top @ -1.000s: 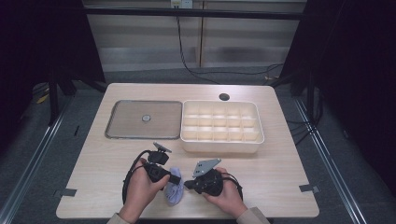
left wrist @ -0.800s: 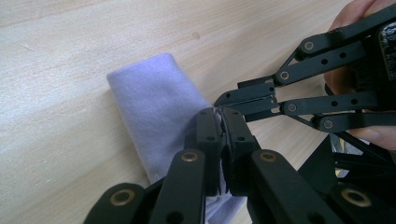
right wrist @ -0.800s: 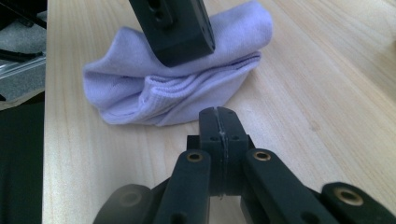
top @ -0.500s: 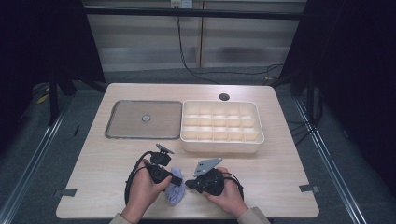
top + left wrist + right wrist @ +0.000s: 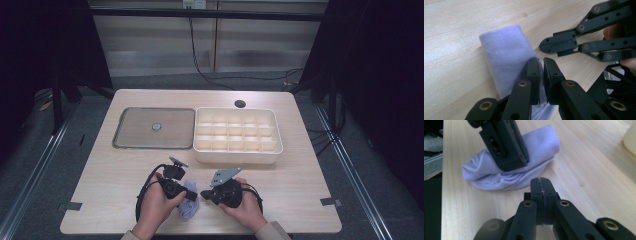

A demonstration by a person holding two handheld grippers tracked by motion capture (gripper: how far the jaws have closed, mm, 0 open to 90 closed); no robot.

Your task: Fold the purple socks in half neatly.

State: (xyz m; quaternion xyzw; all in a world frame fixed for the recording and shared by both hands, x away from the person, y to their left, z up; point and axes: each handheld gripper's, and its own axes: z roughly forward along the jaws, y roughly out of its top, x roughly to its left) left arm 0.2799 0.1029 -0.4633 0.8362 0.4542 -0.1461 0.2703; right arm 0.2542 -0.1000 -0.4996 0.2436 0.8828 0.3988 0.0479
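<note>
A folded lavender cloth lies on the wooden table near the front edge, between a person's two hands. My left gripper comes at it from the left. In the left gripper view the left gripper is shut on a thin fold at the edge of the cloth. My right gripper rests just right of the cloth with its jaws shut and nothing between them. In the right gripper view the right gripper stops short of the cloth, while the left gripper's fingers press onto it.
A flat metal tray holding one small round object sits at the back left. A white box with several compartments stands beside it on the right. A dark round hole marks the table's far edge.
Both hands and grippers have shifted only slightly; the cloth stays in the same spot between them.
</note>
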